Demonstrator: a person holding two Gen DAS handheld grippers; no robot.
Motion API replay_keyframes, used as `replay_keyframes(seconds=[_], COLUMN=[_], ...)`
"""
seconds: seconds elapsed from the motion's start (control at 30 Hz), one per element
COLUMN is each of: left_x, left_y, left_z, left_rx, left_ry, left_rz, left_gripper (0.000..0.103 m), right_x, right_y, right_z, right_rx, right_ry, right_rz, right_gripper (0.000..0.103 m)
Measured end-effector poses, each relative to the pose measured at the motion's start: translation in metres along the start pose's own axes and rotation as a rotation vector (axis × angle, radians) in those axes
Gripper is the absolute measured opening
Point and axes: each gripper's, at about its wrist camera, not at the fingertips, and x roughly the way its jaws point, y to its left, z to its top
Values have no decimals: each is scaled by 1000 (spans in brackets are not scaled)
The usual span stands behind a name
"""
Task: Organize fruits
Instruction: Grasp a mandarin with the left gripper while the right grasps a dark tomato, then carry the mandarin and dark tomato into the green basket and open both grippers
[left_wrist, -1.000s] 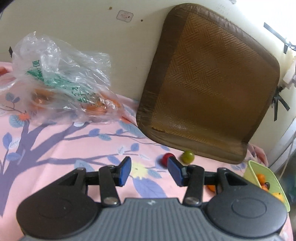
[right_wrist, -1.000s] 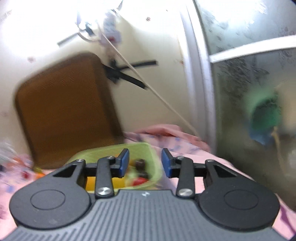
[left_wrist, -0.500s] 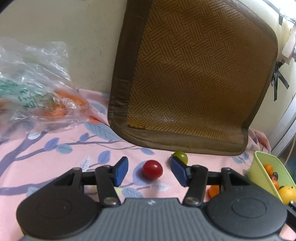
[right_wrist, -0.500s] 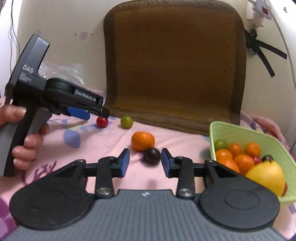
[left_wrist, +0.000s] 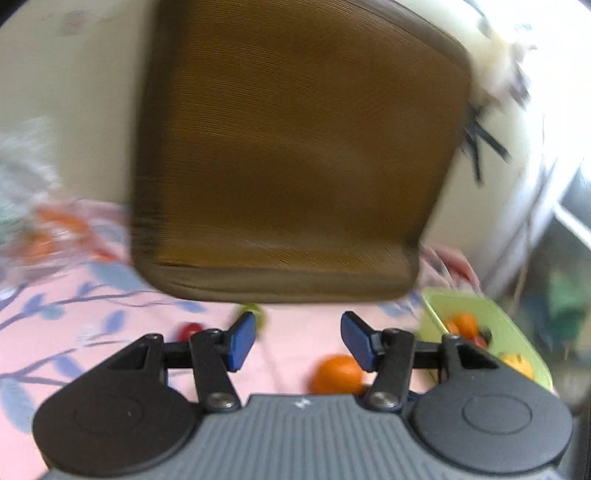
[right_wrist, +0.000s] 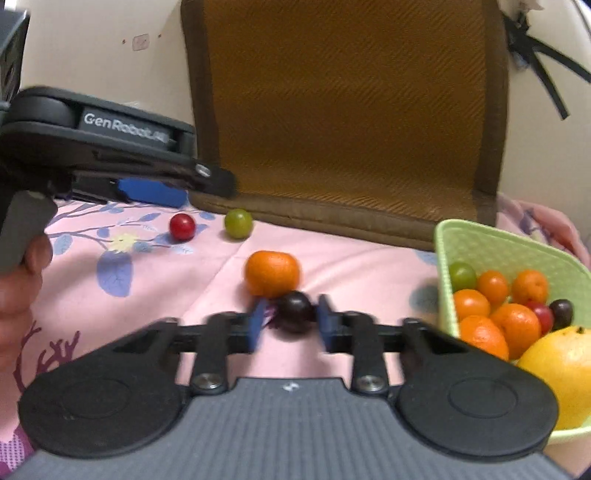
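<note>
In the right wrist view a dark purple fruit (right_wrist: 294, 310) lies on the pink cloth between the blue pads of my right gripper (right_wrist: 290, 322), which closely flank it. An orange (right_wrist: 272, 273) sits just behind it, touching. A red fruit (right_wrist: 182, 227) and a green fruit (right_wrist: 238, 223) lie further back. The green basket (right_wrist: 480, 247) at right holds several fruits. My left gripper (left_wrist: 297, 338) is open and empty, in the air above the cloth; it also shows in the right wrist view (right_wrist: 147, 192). The left wrist view is blurred and shows the orange (left_wrist: 337, 373) and basket (left_wrist: 436, 314).
A brown woven cushion (right_wrist: 347, 96) leans on the wall behind the fruits. A clear plastic bag with oranges (left_wrist: 40, 229) lies blurred at far left. A window frame (left_wrist: 546, 206) stands at right.
My right gripper has moved forward and down so the dark fruit sits between its pads. My left gripper has swung right, away from the red fruit, with its jaws wider.
</note>
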Motion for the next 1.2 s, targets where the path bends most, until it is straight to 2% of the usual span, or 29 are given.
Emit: replay_keyframes(seconds=[0.07, 0.17, 0.23, 0.27, 0.33, 0.37, 0.47, 0.6, 0.73, 0.77, 0.83, 0.9, 1.07, 1.2], left_x=[11, 27, 31, 31, 30, 27, 19, 15, 28, 31, 30, 26, -8, -35], left_y=[-15, -22, -17, -17, -19, -21, -31, -33, -42, -45, -52, -59, -70, -89], left_z=[-3, -9, -12, -14, -18, -20, -28, -27, -27, -29, -32, -35, -46, -67], left_rx=[46, 57, 23, 4, -22, -24, 15, -11, -3, -9, 9, 4, -32, -30], left_ry=[34, 84, 97, 103, 115, 118, 100, 100, 122, 135, 127, 131, 113, 118], left_rz=[19, 61, 34, 20, -34, -50, -20, 3, 44, 41, 54, 72, -23, -109], left_gripper=[57, 61, 62, 59, 35, 35, 35, 36, 43, 41, 31, 30, 30, 31], right_x=[-2, -11, -19, -24, -34, -39, -55, -70, -80, -81, -84, -90, -108, -123], right_y=[-3, -2, 0, 1, 2, 3, 3, -3, -13, -16, -27, -34, -53, -67], right_z=[-1, -6, -11, -14, -20, -24, -35, -51, -60, -62, -66, -69, -78, -89], right_rx=[13, 16, 9, 6, 1, 0, 4, 46, 103, 117, 155, 188, 251, 281], right_ry=[-2, -5, -9, -12, -19, -22, -33, -46, -62, -63, -71, -89, -136, -164], right_rz=[15, 23, 39, 46, 61, 66, 76, 84, 79, 76, 73, 60, 57, 40], right_gripper=[25, 25, 25, 25, 25, 25, 25, 25, 25, 25, 25, 25, 25, 25])
